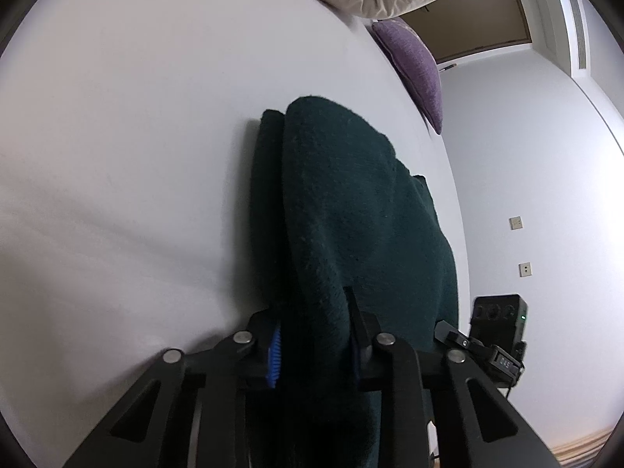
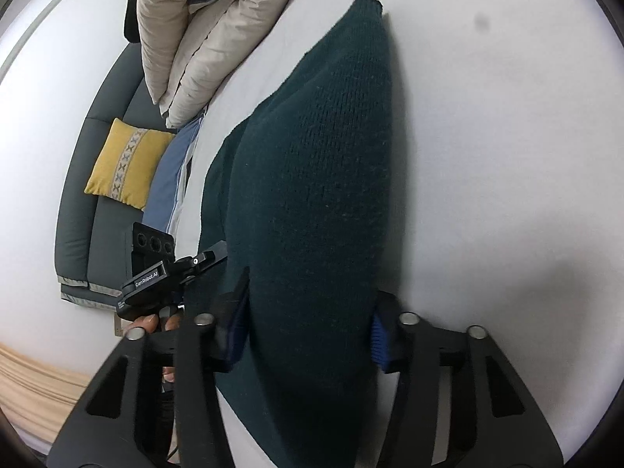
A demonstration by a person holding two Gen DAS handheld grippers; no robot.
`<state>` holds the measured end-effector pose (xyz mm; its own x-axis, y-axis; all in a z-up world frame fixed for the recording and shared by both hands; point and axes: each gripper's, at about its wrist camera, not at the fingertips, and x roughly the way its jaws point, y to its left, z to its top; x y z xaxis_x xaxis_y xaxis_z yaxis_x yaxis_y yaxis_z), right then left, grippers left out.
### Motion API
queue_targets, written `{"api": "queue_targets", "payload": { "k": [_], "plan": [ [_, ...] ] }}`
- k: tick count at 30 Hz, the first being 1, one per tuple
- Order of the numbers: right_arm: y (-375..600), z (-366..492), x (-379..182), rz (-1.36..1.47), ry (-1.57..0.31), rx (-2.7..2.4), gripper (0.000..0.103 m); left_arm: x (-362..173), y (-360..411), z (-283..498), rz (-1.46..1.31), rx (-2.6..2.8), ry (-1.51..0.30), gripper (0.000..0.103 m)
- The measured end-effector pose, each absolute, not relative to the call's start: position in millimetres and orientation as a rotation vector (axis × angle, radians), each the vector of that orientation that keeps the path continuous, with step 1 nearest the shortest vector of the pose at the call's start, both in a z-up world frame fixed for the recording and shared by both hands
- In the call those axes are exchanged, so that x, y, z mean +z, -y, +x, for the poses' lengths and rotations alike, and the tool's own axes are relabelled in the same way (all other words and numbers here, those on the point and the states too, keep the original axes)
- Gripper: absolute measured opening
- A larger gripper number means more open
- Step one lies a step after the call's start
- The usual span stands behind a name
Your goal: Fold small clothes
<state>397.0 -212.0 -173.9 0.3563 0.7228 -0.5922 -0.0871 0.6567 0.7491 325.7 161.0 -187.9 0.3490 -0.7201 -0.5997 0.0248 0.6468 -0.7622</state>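
A dark green knitted garment (image 1: 343, 210) lies folded in layers on the white bed sheet (image 1: 128, 156). My left gripper (image 1: 314, 335) is shut on its near edge, blue pads pressing the thick fold. In the right wrist view the same garment (image 2: 316, 179) runs away from me, and my right gripper (image 2: 308, 331) is shut on its near edge too. The left gripper (image 2: 183, 269) shows there at the left, held by a hand, beside the garment. The right gripper's body (image 1: 495, 335) shows at the right of the left wrist view.
A beige duvet (image 2: 202, 31) is bunched at the far end of the bed. A purple cushion (image 1: 417, 70) lies near the bed's edge. A grey sofa (image 2: 97, 179) with a yellow cushion (image 2: 124, 163) stands beyond the bed, next to a blue cloth (image 2: 171, 179).
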Motion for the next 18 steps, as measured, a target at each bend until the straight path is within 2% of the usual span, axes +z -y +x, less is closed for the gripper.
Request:
{"api": "queue_targets", "payload": {
  "k": [9, 18],
  "plan": [
    [203, 331, -112, 0.576, -1.008, 0.596, 0.039, -130, -131, 261, -0.585, -0.593, -1.039, 0.024],
    [220, 206, -84, 0.535, -0.97, 0.602, 0.039, -112, -100, 158, -0.505, -0.663, -1.027, 0.024]
  ]
}}
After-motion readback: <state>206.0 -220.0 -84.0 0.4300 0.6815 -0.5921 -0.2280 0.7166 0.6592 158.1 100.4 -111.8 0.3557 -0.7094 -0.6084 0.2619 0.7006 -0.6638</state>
